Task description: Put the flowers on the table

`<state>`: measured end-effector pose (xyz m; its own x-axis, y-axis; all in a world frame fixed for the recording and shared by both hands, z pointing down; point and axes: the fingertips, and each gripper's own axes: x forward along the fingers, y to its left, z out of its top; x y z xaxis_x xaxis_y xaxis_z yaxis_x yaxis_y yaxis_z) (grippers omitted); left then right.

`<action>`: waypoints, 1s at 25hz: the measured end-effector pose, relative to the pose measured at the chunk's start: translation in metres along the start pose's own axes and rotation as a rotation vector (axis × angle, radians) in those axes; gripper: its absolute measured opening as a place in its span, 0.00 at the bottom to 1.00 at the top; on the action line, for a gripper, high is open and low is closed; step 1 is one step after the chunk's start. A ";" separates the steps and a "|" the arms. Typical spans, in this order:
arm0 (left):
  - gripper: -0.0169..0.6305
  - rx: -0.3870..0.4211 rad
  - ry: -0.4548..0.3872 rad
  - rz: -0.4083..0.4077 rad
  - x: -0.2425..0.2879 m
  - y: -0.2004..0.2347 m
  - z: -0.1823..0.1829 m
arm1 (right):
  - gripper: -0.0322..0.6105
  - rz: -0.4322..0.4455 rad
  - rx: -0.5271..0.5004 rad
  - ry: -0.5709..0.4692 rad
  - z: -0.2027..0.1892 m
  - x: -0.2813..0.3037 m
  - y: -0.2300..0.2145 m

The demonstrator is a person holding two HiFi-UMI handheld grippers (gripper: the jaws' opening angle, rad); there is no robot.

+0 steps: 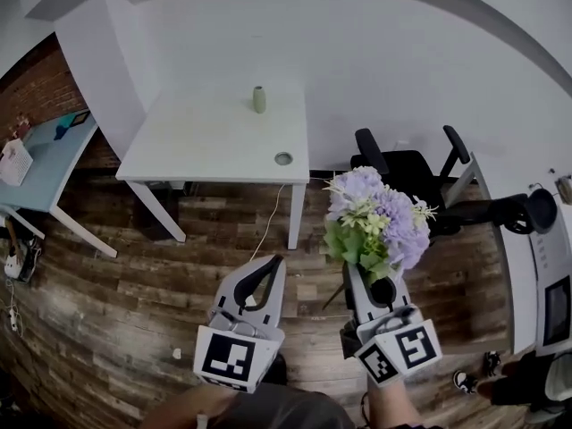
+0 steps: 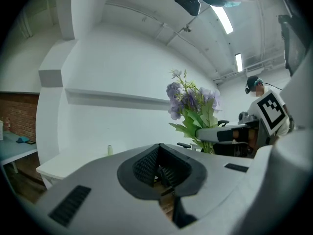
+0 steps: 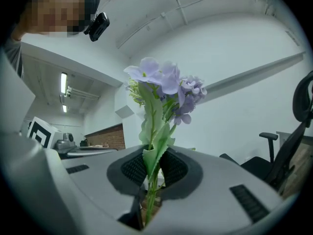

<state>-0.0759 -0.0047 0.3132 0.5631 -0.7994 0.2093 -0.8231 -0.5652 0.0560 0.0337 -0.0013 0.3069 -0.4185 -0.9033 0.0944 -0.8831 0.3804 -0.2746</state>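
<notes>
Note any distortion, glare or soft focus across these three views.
Head view: heavy fisheye bows the white table and floorboards; even light, flowers sharp. Left gripper view: ceiling strip light blows out, corners vignette black. Right gripper view: same black corners, even light, no glare.

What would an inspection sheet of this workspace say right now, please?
Surface: white table, with a round grommet hole near its front right corner.
Job's things: flowers held upright in the air, not yet on the table; small vase stands at the table's far edge.
Clutter: small items on the blue side table, too small to tell.
Grippers: right gripper shut on the flower stems; left gripper shut, empty.
Cables: one cable hangs from the table to the wooden floor.
Surroundings: black office chair at right; brick wall at left.
</notes>
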 end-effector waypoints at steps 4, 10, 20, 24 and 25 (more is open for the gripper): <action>0.04 -0.040 0.062 0.011 0.095 0.057 0.018 | 0.13 0.010 0.025 0.054 0.026 0.104 -0.051; 0.04 -0.044 0.083 0.018 0.105 0.059 0.001 | 0.13 0.018 0.001 0.037 0.024 0.115 -0.061; 0.04 -0.001 0.050 0.071 0.120 0.056 -0.017 | 0.13 0.076 -0.067 -0.031 0.018 0.122 -0.074; 0.04 0.011 0.033 0.096 0.119 0.051 -0.020 | 0.13 0.114 -0.073 -0.048 0.016 0.123 -0.075; 0.04 0.014 0.034 0.096 0.120 0.050 -0.019 | 0.13 0.119 -0.072 -0.048 0.016 0.123 -0.075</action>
<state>-0.0510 -0.1252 0.3598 0.4789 -0.8427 0.2459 -0.8718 -0.4894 0.0204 0.0514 -0.1441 0.3241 -0.5123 -0.8586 0.0188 -0.8414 0.4974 -0.2112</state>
